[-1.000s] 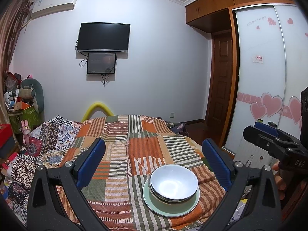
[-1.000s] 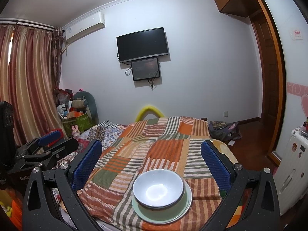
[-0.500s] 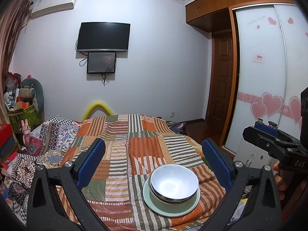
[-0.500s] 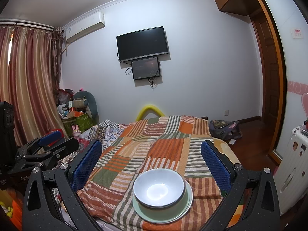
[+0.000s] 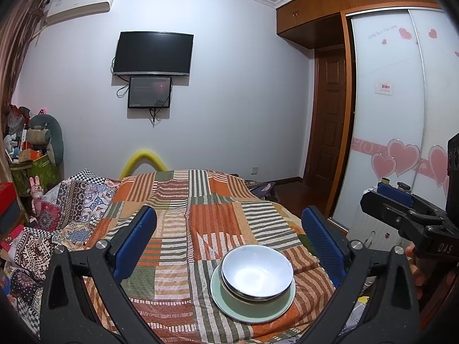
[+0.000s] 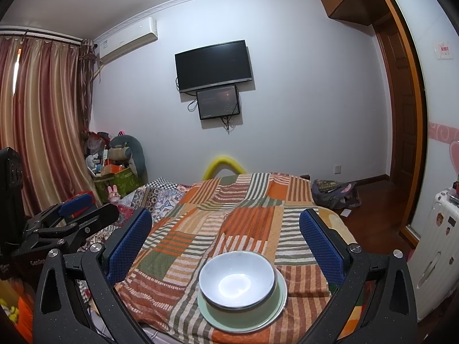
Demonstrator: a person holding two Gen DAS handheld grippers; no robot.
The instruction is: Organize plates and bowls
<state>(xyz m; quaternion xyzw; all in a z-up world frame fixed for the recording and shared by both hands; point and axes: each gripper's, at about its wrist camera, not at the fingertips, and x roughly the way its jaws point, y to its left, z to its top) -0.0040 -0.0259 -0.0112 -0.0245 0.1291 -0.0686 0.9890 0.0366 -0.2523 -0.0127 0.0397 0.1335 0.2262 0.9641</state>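
Observation:
A white bowl (image 5: 257, 271) is nested in a stack of bowls on a pale green plate (image 5: 229, 306), near the front edge of the bed. The right wrist view shows the same bowl (image 6: 236, 281) and plate (image 6: 218, 319). My left gripper (image 5: 229, 238) hangs open above and behind the stack, nothing between its blue pads. My right gripper (image 6: 225, 235) is also open and empty, held over the stack. Each gripper shows in the other's view, the right gripper (image 5: 401, 212) at the right edge, the left gripper (image 6: 68, 218) at the left.
The stack rests on a striped patchwork bedspread (image 5: 200, 215). A patterned quilt (image 5: 71, 200) lies to the left. Boxes and soft toys (image 5: 34, 154) crowd the left corner. A wardrobe with heart decals (image 5: 401, 132) stands right, a white suitcase (image 6: 439, 252) beside the bed, a bag (image 6: 335, 193) on the floor.
Almost nothing differs. The right wrist view has drifted very slightly, and both grippers stay open above the stack.

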